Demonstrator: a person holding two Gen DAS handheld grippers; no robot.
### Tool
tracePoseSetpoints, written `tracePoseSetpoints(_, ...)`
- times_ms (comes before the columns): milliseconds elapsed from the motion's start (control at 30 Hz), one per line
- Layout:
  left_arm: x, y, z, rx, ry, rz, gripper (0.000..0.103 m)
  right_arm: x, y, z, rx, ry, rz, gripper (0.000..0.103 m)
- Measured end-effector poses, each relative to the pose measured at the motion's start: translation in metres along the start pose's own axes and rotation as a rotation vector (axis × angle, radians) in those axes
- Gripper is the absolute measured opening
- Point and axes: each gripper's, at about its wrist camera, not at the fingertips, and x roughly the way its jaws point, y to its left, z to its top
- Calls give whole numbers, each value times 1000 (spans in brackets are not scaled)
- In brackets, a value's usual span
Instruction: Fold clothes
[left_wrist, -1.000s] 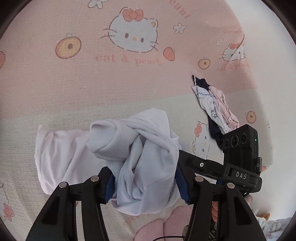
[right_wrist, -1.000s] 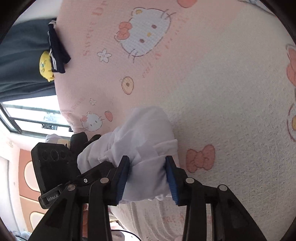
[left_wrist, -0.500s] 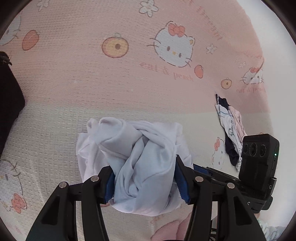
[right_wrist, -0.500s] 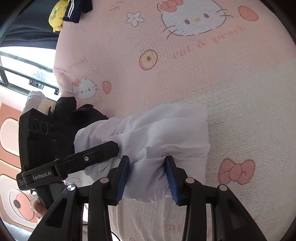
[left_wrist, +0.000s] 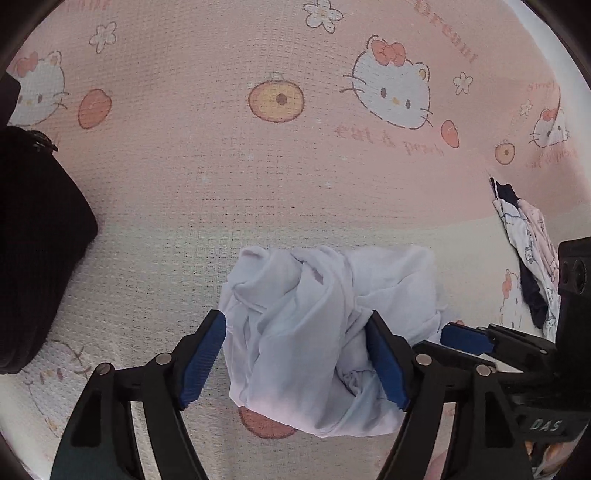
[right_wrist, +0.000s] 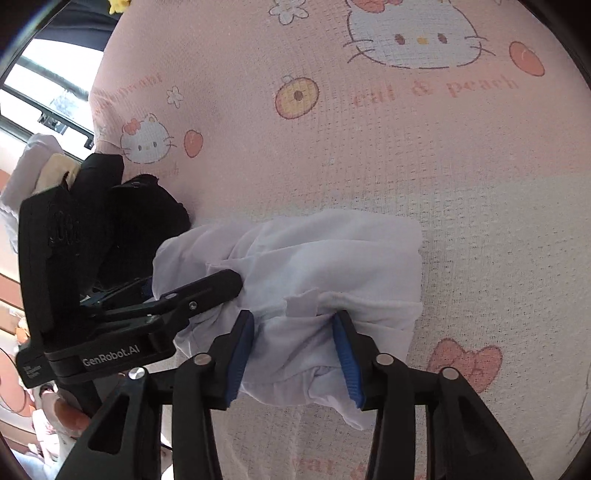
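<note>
A: Bedspread first, the pink cartoon-cat one: it runs out ahead of both grippers and under everything we're handling.

B: Then the white garment, bunched into a compact bundle on that bedspread. A second ago we carried it gathered up; now it has settled flat against the cloth, right between the fingers of the left gripper and, in the other view, the right gripper.

A: And both sets of jaws have just been opening. On the left we see the blue pads standing off the fabric, with a gap at the outer finger. On the right the jaws are spread too, with the hem folds loose between the pads, not pinched.

B: So we judge the bundle released where it lies: one fold stage done, though the top is still creased.

A: Smaller things: a black garment well off to the left gripper's left, and a small patterned piece beyond its right finger, past our other gripper.

B: We would smooth the white bundle next, or go for one of those.
</note>
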Motion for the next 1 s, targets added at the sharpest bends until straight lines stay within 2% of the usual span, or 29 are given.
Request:
tracePoseSetpoints(33, -2, -1, 0, 10, -2, 4, 75, -7, -1, 0, 20, -16, 17, 63)
tracePoseSetpoints(133, -9, -3, -1, 19, -2, 16, 74, -23, -17, 2, 66, -57, 12, 67)
tracePoseSetpoints(200, -14, -1, 1, 1, 0, -16, 74, -28, -30, 3, 94, -66, 9, 69)
tracePoseSetpoints(400, -24, 22, 7, -170, 50, -196, 74, -15, -64, -8, 219, -12, 48, 70)
tracePoseSetpoints(500, -33, 34, 5, -239, 57, -276, 74, 2, -73, -18, 295, 41, 124, 70)
tracePoseSetpoints(633, -47, 42, -2, -281, 46, -372, 78, 10, -80, -27, 377, 37, 217, 70)
tracePoseSetpoints(733, -55, 43, -8, -289, 42, -435, 83, 12, -84, -29, 408, 23, 247, 70)
tracePoseSetpoints(800, -57, 34, -13, -236, 54, -384, 83, 12, -85, -29, 426, 18, 253, 70)
tracePoseSetpoints(900, -50, 13, -18, -109, 90, -235, 83, 12, -77, -26, 410, 21, 215, 70)
tracePoseSetpoints(1000, -47, -7, -17, -26, 68, -148, 83, 14, -63, -23, 348, 32, 159, 70)
